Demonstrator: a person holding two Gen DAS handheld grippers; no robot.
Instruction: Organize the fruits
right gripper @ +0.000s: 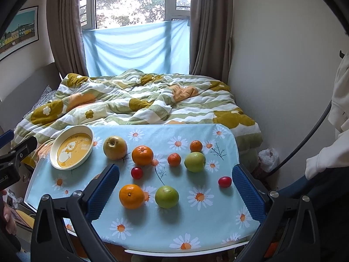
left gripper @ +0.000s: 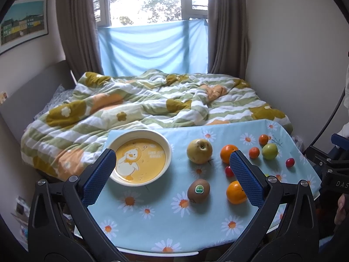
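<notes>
Grippers: our left gripper point(left gripper: 172, 174) and right gripper point(right gripper: 175, 185) gape, holding nothing
Bowl point(left gripper: 139, 180): table's far-left corner, bare
Risk: we nudge fruit off the table point(right gripper: 229, 135) edge

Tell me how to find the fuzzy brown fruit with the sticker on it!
Start at the yellow duck plate on the daisy tablecloth. Move toward the near edge, past the big yellowish pear, to the kiwi standing beside a large orange. It is the only brown fruit, and the only one with a green sticker.
</notes>
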